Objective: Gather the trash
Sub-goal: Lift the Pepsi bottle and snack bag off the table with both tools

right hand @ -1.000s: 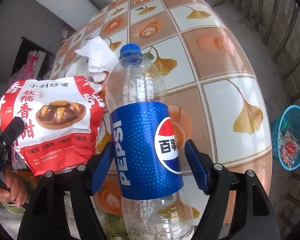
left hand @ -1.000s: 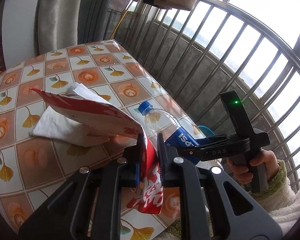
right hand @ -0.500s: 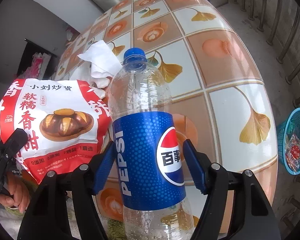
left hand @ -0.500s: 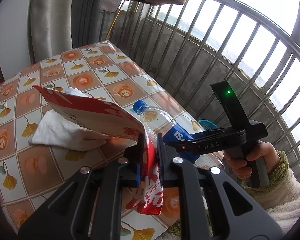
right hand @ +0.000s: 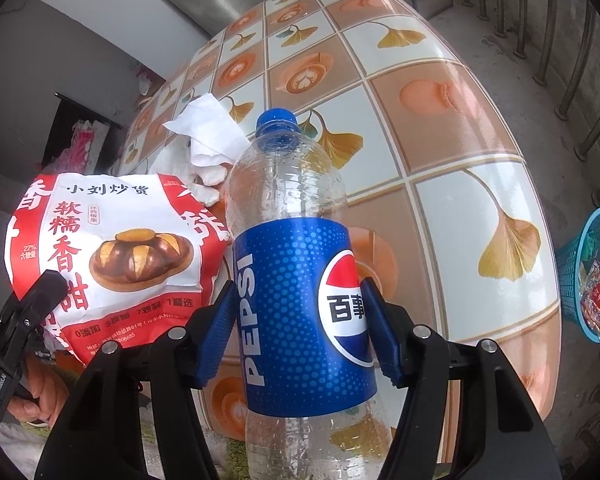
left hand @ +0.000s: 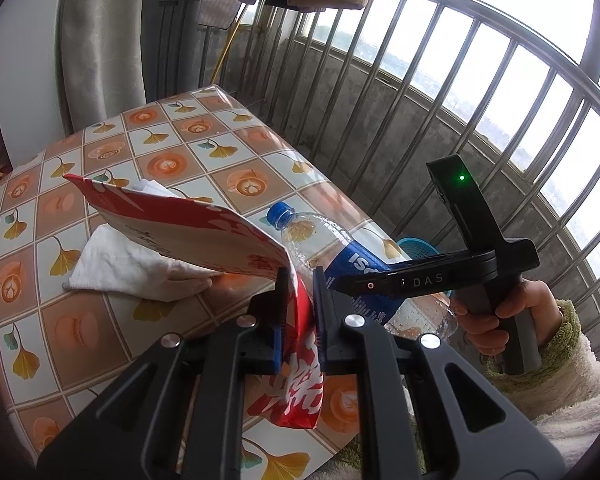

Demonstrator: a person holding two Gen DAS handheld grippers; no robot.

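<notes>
While the left gripper (left hand: 298,300) clamps a red-and-white paper snack bag (left hand: 204,236), the right gripper (right hand: 300,328) jaws are closing around a clear plastic blue-labelled bottle (right hand: 296,280) above the tiled counter (right hand: 440,128).

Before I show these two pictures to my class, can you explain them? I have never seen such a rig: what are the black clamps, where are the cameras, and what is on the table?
No robot here: a person holds a hand-held clamp in each hand, with a wide-angle camera on each looking along its jaws. The left gripper, in its own view, is shut on a red and white paper snack bag. The right gripper, in its own view, has its jaws closing around a clear plastic Pepsi bottle with a blue cap. A crumpled white tissue lies on the tabletop with the ginkgo-leaf pattern. A blue plastic basket on the floor holds some trash.
</notes>
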